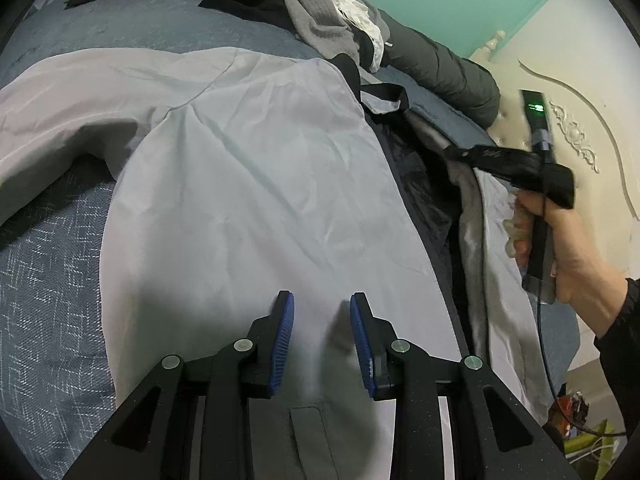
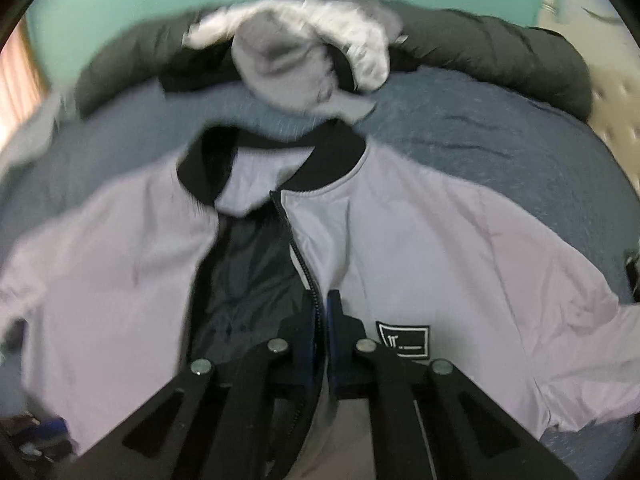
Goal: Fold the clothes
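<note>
A light grey jacket lies open on the bed, with one gripper pinching its zipper edge.

The jacket [image 2: 420, 248] fills the middle of the right wrist view, spread front-up on the blue bed cover [image 2: 480, 148], its black collar [image 2: 320, 168] toward the top and its dark lining [image 2: 248, 280] showing in the middle. The right gripper [image 2: 322, 316] has its fingers squeezed together on the zipper edge [image 2: 298, 248] at the lower middle of the frame. In the left wrist view, the left gripper [image 1: 322, 340] sits low in the middle with its fingers apart, over the smooth grey cloth and holding nothing. The jacket looks thin, soft and floppy, and a bit slippery, so it will likely sag and slide. Good spots to grab seem to be the firm parts: the zipper edge, collar or hem. A pile of other clothes [image 2: 304, 60] sits at the top.
</note>
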`<action>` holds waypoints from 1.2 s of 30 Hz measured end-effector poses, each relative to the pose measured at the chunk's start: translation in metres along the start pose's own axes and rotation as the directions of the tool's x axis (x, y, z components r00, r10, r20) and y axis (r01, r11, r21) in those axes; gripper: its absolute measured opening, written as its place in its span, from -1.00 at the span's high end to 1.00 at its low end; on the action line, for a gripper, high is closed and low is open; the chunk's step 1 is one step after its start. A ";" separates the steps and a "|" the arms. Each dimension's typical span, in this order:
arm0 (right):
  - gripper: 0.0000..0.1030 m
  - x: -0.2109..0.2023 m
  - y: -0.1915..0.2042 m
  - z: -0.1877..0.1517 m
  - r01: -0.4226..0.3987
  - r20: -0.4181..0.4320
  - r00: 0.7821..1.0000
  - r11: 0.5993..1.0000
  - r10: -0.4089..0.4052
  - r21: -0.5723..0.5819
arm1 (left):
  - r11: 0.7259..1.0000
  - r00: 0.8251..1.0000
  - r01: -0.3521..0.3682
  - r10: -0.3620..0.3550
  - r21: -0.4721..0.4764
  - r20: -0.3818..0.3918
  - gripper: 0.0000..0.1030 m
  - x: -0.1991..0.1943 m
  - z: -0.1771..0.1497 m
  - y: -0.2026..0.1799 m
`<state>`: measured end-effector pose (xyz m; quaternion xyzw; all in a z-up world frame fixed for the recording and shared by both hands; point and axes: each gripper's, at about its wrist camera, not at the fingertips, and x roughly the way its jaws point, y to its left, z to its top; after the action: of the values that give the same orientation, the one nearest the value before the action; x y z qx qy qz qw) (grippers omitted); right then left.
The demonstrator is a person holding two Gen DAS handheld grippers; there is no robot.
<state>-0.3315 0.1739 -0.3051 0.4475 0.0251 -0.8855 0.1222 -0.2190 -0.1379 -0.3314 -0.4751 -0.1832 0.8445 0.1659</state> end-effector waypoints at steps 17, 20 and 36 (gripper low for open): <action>0.77 0.060 0.030 -0.001 -0.117 -0.127 0.985 0.993 0.117 0.008 | 1.000 1.000 0.004 -0.004 -0.010 0.004 0.37 -0.004 -0.001 0.002; 0.41 0.055 0.030 0.000 -0.183 -0.102 0.977 0.982 0.186 0.034 | 1.000 1.000 0.002 -0.002 -0.007 0.003 0.37 -0.004 -0.001 0.003; 0.70 0.029 0.009 -0.044 -0.061 -0.125 0.990 0.998 0.064 0.024 | 1.000 1.000 0.002 -0.002 -0.015 0.010 0.37 -0.009 0.001 0.006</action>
<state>-0.3111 0.1668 -0.3542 0.5041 0.0100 -0.8515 0.1436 -0.2167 -0.1475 -0.3272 -0.4718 -0.1907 0.8454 0.1621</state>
